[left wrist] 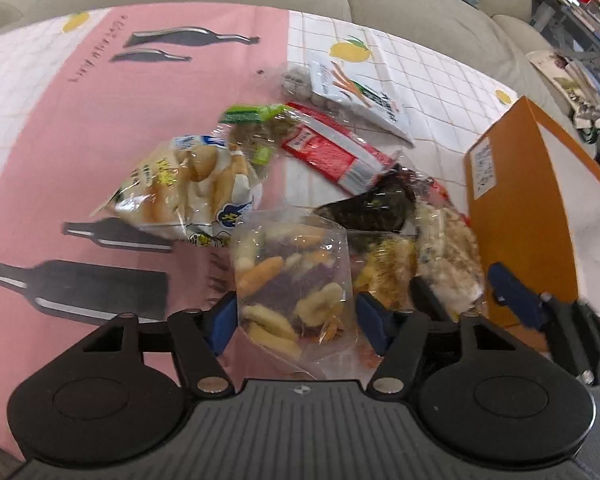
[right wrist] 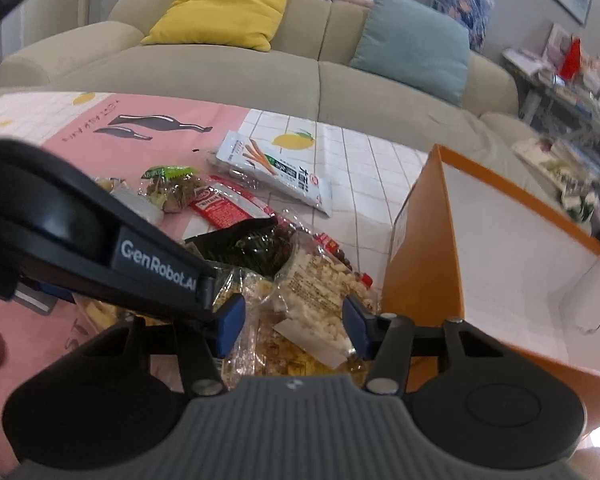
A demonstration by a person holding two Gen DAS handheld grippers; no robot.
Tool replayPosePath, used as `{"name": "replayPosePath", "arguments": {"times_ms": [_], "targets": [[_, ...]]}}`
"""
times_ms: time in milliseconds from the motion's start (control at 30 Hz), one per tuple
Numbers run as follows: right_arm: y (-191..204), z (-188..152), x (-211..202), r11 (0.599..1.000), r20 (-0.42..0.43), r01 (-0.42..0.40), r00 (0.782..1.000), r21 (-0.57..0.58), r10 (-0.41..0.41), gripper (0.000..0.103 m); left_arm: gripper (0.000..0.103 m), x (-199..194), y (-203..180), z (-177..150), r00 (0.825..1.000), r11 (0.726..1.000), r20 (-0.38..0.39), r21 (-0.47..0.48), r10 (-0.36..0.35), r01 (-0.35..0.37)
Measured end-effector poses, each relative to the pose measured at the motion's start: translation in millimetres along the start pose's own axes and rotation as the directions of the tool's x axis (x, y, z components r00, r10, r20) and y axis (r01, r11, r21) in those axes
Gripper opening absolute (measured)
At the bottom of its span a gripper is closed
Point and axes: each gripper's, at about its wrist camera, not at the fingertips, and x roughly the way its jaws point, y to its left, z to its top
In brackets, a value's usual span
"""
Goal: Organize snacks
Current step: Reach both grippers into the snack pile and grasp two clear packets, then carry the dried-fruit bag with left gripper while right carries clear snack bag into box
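Observation:
Several snack bags lie in a pile on the tablecloth. My left gripper (left wrist: 296, 320) stands open around a clear bag of mixed coloured crisps (left wrist: 292, 280), its blue pads on either side of it. My right gripper (right wrist: 294, 330) stands open around a clear bag of white puffed snacks (right wrist: 320, 300), right beside the orange box (right wrist: 420, 272). The box is open and white inside (right wrist: 512, 264). The right gripper also shows in the left wrist view (left wrist: 516, 296). The left gripper's arm crosses the right wrist view (right wrist: 156, 268).
Farther out lie a bread-snack bag (left wrist: 188, 184), a green-topped bag (left wrist: 252, 128), a red packet (left wrist: 332, 152), a white carrot-stick packet (left wrist: 360, 96) and a dark seaweed pack (left wrist: 372, 204). A beige sofa (right wrist: 228, 64) with cushions stands behind the table. Cluttered shelves (right wrist: 572, 92) stand at right.

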Motion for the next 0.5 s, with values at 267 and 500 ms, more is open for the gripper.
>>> {"name": "replayPosePath", "arguments": {"times_ms": [267, 500], "targets": [[9.3, -2.3, 18.0, 0.998, -0.020, 0.045, 0.999, -0.045, -0.046, 0.053, 0.060, -7.6, 9.4, -5.0, 1.000, 1.000, -0.020, 0.020, -0.008, 0.009], [10.1, -2.3, 18.5, 0.997, 0.004, 0.064, 0.998, -0.037, -0.063, 0.035, 0.061, -8.3, 11.3, -6.0, 0.999, 0.999, -0.036, 0.038, -0.007, 0.008]]}}
